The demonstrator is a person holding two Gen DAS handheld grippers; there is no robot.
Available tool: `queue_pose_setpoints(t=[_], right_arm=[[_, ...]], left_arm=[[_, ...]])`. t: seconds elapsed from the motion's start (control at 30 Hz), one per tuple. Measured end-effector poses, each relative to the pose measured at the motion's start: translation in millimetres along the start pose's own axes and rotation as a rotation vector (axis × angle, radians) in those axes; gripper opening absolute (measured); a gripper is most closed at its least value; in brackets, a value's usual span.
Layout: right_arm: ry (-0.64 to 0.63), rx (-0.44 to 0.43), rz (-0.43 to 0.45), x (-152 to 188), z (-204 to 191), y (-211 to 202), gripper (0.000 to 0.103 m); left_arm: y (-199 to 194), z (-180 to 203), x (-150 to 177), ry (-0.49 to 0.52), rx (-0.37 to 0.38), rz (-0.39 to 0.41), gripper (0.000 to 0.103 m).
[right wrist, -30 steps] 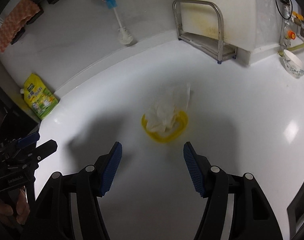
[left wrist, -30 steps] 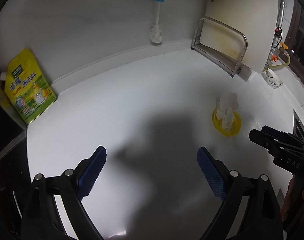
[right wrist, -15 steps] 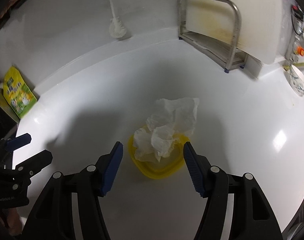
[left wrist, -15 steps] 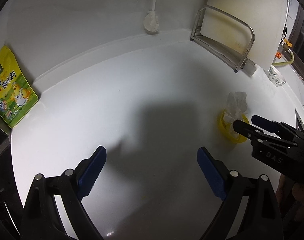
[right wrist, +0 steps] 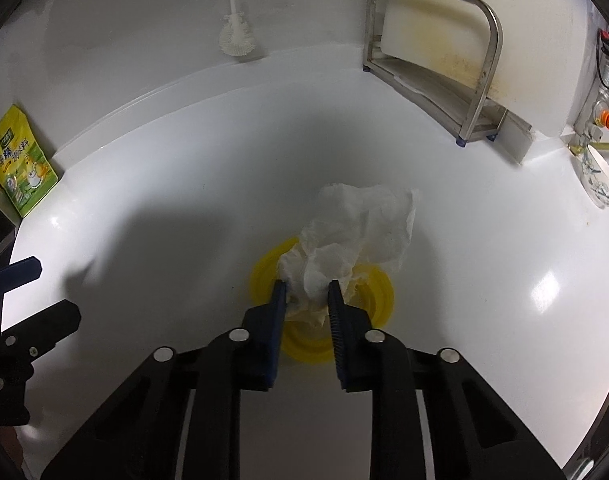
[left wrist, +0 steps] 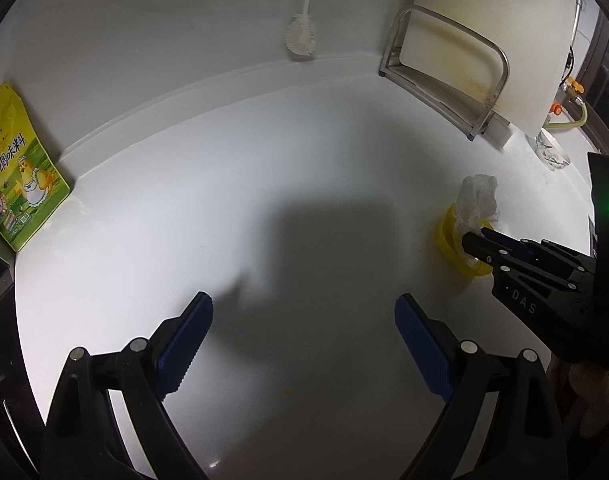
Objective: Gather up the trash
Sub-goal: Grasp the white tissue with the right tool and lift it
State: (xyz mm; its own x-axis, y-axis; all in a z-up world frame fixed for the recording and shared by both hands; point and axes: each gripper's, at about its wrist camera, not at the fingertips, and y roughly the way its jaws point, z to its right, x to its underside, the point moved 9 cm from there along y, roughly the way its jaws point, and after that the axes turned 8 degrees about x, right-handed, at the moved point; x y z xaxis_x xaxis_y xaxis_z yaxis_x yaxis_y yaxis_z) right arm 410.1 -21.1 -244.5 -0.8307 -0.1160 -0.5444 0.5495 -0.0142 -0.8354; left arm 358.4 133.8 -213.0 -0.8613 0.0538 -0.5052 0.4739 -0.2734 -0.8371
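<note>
Tool-wise, the right tool [right wrist: 306,286] was caught mid-close, its jaws narrowing around the crumpled paper towel [right wrist: 360,232], with the lower bunch of the paper already squeezed between the blue pads. That wad was sat in and over a small yellow dish [right wrist: 324,308] near the middle of the white surface [right wrist: 484,248], most of the paper puffed up and leaning away past the pads. From the left wrist view the same tool [left wrist: 474,242] could be seen reaching in at the dish from the right, tips buried at the base of the paper [left wrist: 476,204].

The left tool [left wrist: 304,344] was held wide, nothing between its pads, just hanging over bare surface well apart from the dish.

So progress-wise: pretty early, probably. The grab was being made, but the paper hadn't been lifted off the dish yet, and no bin or bag could be spotted in either view, so the carrying and dropping were all left to do. Whether the yellow dish counts as trash too can't be told. A seasoning pouch [left wrist: 18,168] was propped at the wall and a brush [right wrist: 234,36] was hung further back, neither looking like rubbish.
</note>
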Motion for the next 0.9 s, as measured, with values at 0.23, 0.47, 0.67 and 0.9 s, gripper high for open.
queue_pose_setpoints(t=[0.23, 0.47, 0.67, 0.9], right_arm=[[0.054, -0.05, 0.035, -6.6, 3.9, -20.2, 0.011], [0.136, -0.068, 0.075, -8.7, 23.5, -46.8, 0.011], [0.216, -0.04, 0.092, 5.5, 55.9, -62.3, 0.011], [0.322, -0.012, 0.087, 36.0, 97.0, -77.6, 0.011]], left_arm=[[-0.6, 10.0, -0.9, 0.012, 0.008, 0.006, 0.091], [-2.4, 25.7, -3.2, 0.038, 0.023, 0.013, 0.091], [-0.1, 52.7, -5.6, 0.085, 0.062, 0.011, 0.091], [13.5, 93.1, -7.8, 0.185, 0.117, 0.009, 0.095]])
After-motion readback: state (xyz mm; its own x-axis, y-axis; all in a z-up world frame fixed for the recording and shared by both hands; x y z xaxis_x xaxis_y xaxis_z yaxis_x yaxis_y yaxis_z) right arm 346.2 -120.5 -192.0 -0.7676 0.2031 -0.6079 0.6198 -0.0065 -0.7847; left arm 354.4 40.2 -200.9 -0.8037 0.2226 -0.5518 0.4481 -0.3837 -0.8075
